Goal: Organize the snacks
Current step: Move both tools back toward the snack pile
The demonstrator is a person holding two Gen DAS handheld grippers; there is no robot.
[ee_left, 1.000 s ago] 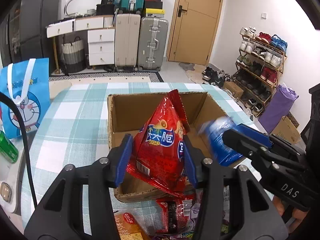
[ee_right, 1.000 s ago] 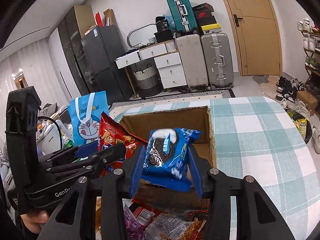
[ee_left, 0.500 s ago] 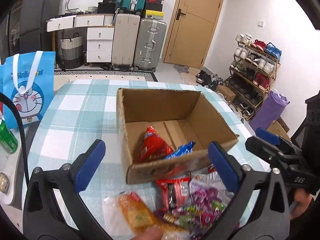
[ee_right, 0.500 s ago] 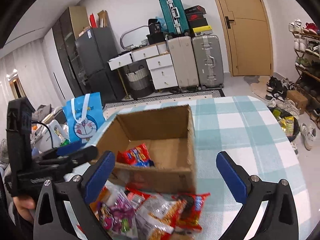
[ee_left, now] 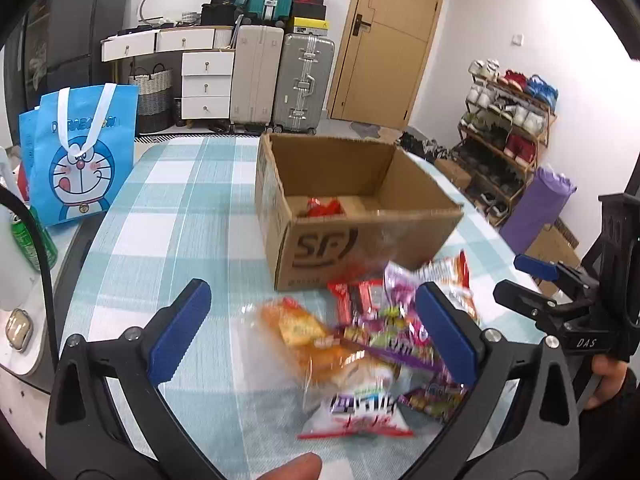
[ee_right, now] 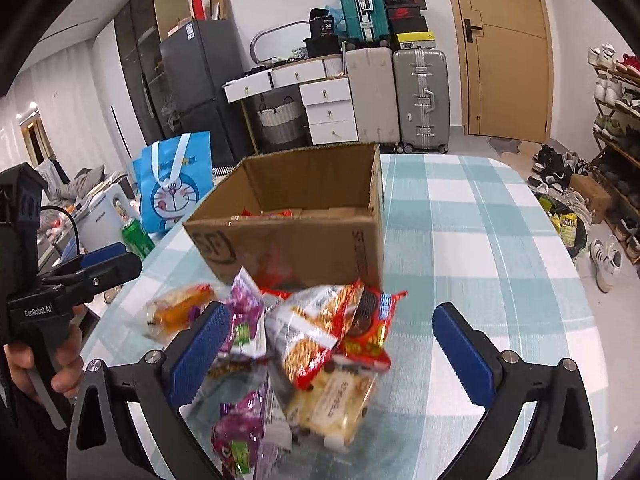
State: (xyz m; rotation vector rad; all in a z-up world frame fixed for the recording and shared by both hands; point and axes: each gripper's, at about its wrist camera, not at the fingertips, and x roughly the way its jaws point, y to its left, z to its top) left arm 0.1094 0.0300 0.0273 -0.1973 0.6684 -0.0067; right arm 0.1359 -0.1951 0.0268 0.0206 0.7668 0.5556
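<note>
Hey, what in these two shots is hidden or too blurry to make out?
- Box contents: left wrist view, near wall hides all but a red packet.
- Snack pile labels: both views, motion blur.
- Green can: left wrist view, cut by a cable.
- Pile's near edge: right wrist view, behind the right hand-held gripper.

The table (ee_left: 168, 216) is covered by a teal-and-white checked cloth. A cardboard box (ee_left: 360, 236) is set on it, ahead of both sets of jaws. A heap of snack packets (ee_right: 312, 344) is spread between box and jaws. A blue bag (ee_left: 80, 160) and a green can (ee_right: 138, 236) are placed far left.
</note>
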